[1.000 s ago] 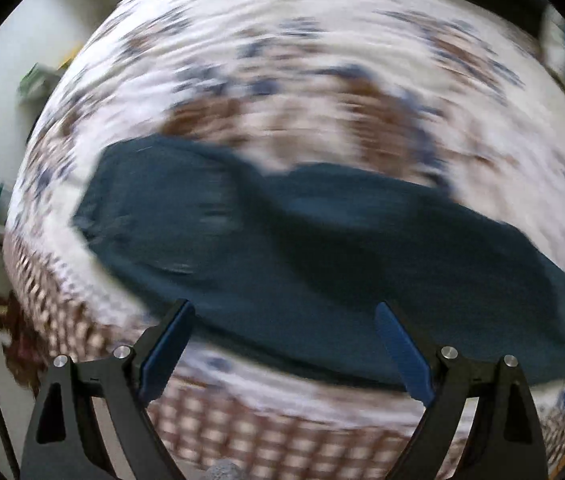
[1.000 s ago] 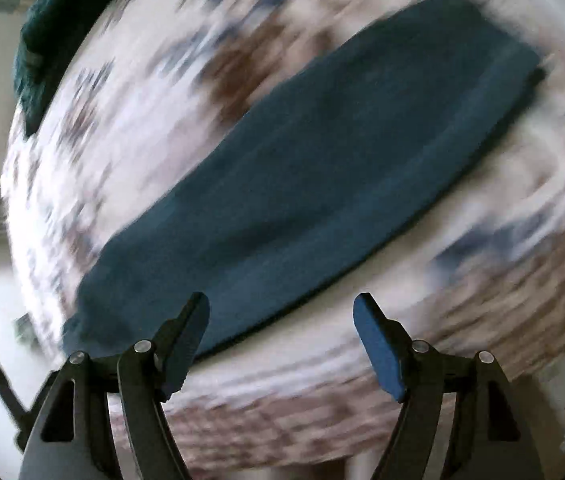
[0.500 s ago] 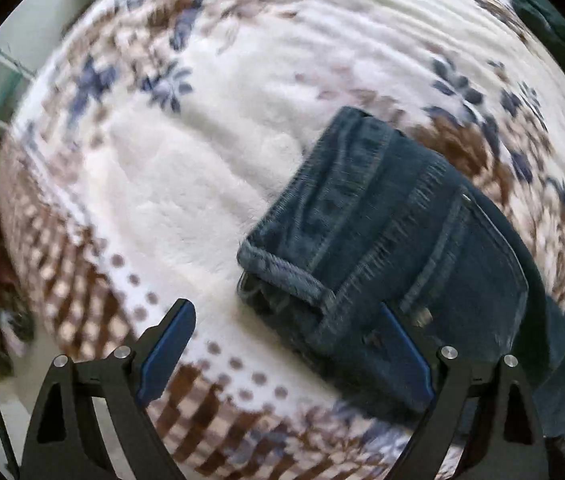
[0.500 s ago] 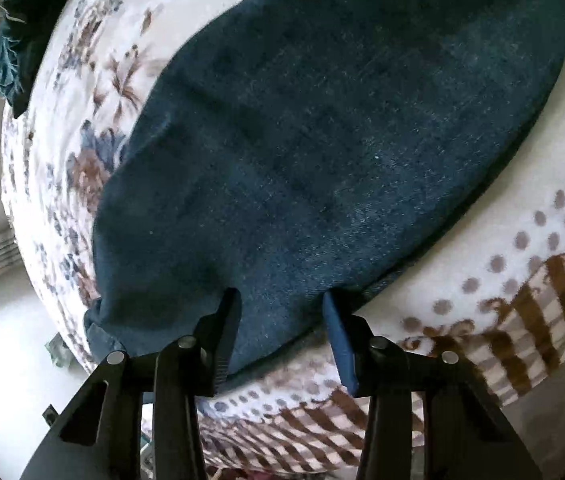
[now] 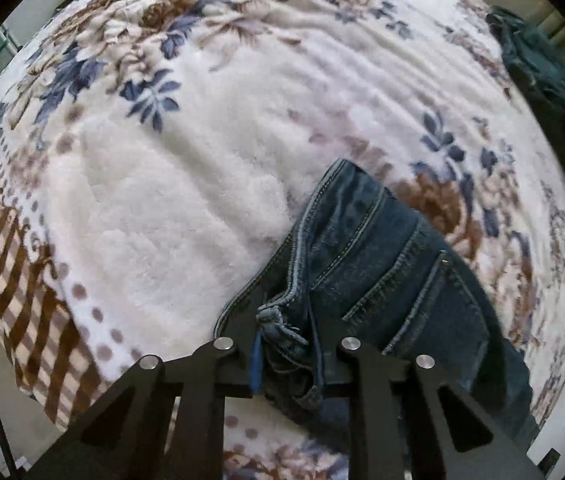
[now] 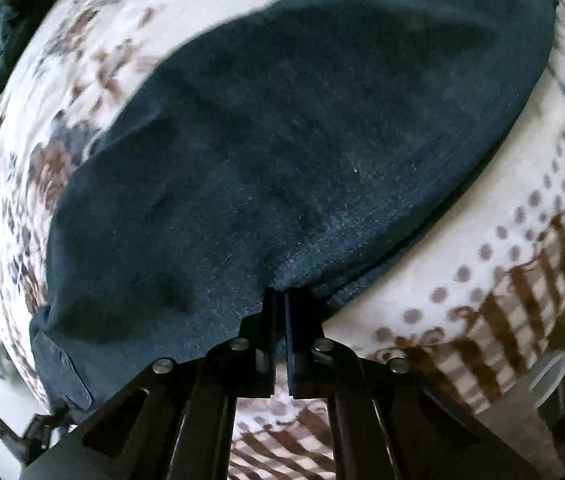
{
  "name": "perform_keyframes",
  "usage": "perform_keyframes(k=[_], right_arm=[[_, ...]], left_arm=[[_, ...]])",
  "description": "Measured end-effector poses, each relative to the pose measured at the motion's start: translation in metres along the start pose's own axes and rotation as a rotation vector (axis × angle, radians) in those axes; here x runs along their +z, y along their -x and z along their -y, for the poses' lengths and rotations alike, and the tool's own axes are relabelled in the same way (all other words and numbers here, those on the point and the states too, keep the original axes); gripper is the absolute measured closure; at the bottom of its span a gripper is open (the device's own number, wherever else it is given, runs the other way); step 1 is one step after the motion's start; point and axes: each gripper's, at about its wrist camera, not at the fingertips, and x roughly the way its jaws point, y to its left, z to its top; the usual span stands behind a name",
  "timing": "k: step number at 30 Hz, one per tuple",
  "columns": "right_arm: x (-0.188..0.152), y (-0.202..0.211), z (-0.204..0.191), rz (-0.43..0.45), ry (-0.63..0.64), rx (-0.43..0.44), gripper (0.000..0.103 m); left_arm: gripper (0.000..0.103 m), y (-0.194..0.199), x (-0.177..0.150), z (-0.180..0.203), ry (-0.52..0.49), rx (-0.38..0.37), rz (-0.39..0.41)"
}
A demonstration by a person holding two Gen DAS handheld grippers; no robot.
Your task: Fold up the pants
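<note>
Dark blue jeans [image 5: 382,264] lie on a white floral blanket [image 5: 186,184]. In the left wrist view their waistband end with stitching and a back pocket shows. My left gripper [image 5: 288,356] is shut on the bunched waistband corner at the near edge. In the right wrist view the plain leg fabric of the jeans [image 6: 302,140] spreads across the blanket [image 6: 482,216]. My right gripper [image 6: 280,304] is shut on the near edge of the leg fabric, with the cloth pinched up between the fingers.
The blanket's brown checked border [image 5: 14,264] drops over the bed's near edge, also in the right wrist view [image 6: 522,292]. A dark green garment [image 5: 542,64] lies at the bed's far right, seen too at far left in the right wrist view [image 6: 2,36].
Both grippers dropped to the jeans and closed. The left went from open above the waistband to shut on it. The right narrowed and shut on the leg's edge.
</note>
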Motion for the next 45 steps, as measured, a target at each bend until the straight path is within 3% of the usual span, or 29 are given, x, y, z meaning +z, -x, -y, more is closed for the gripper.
perform_keyframes(k=[5, 8, 11, 12, 14, 15, 16, 18, 19, 24, 26, 29, 30, 33, 34, 36, 37, 40, 45], right_arm=[[-0.007, 0.012, 0.007, -0.008, 0.016, -0.006, 0.101], [0.000, 0.002, 0.014, -0.038, 0.054, -0.051, 0.103], [0.007, -0.016, 0.019, -0.178, 0.045, -0.018, 0.101], [0.008, -0.011, 0.016, -0.201, 0.061, 0.020, 0.101], [0.008, 0.000, -0.002, -0.211, 0.154, 0.004, 0.096], [0.006, 0.009, -0.014, -0.204, 0.217, -0.013, 0.082], [0.005, 0.017, -0.026, -0.198, 0.274, -0.016, 0.061], [0.005, 0.034, -0.051, -0.192, 0.365, 0.009, 0.038], [0.008, 0.039, -0.060, -0.194, 0.389, 0.028, 0.036], [0.046, 0.033, -0.137, -0.223, 0.509, 0.144, 0.036], [0.066, 0.016, -0.177, -0.245, 0.600, 0.149, 0.036], [0.078, -0.019, -0.223, -0.354, 0.692, 0.165, 0.036], [0.082, -0.039, -0.241, -0.430, 0.745, 0.150, 0.036], [0.083, -0.075, -0.265, -0.542, 0.838, 0.096, 0.038], [0.078, -0.079, -0.262, -0.548, 0.862, 0.085, 0.055], [0.074, -0.081, -0.262, -0.592, 0.873, 0.119, 0.078], [0.073, -0.079, -0.259, -0.600, 0.872, 0.130, 0.083], [0.066, -0.062, -0.243, -0.609, 0.872, 0.180, 0.090], [0.036, -0.047, -0.208, -0.690, 0.892, 0.236, 0.090]], left_arm=[[0.087, 0.017, -0.012, -0.008, -0.012, 0.009, -0.017], [0.086, -0.008, -0.013, -0.010, -0.001, 0.041, -0.061], [0.075, -0.022, -0.010, -0.014, 0.017, 0.064, -0.113], [0.068, -0.015, -0.009, -0.011, 0.007, 0.075, -0.112], [0.059, 0.002, -0.011, -0.005, -0.022, 0.107, -0.094], [0.047, 0.012, -0.013, 0.002, -0.046, 0.132, -0.084], [0.032, 0.020, -0.015, 0.009, -0.073, 0.147, -0.075], [0.014, 0.038, -0.018, 0.028, -0.133, 0.182, -0.033], [0.011, 0.046, -0.019, 0.040, -0.164, 0.178, -0.011], [0.010, 0.046, -0.017, 0.097, -0.265, 0.109, -0.011], [0.010, 0.032, -0.012, 0.120, -0.296, 0.126, -0.022], [0.010, 0.003, -0.003, 0.140, -0.335, 0.196, -0.052], [0.010, -0.008, -0.003, 0.141, -0.340, 0.218, -0.071], [0.010, -0.030, -0.005, 0.129, -0.305, 0.258, -0.156], [0.010, -0.033, -0.006, 0.123, -0.277, 0.244, -0.182], [0.010, -0.037, -0.008, 0.113, -0.228, 0.250, -0.209], [0.010, -0.038, -0.008, 0.110, -0.213, 0.252, -0.213], [0.010, -0.041, -0.011, 0.101, -0.179, 0.260, -0.222], [0.010, -0.046, -0.016, 0.097, -0.177, 0.271, -0.221]])
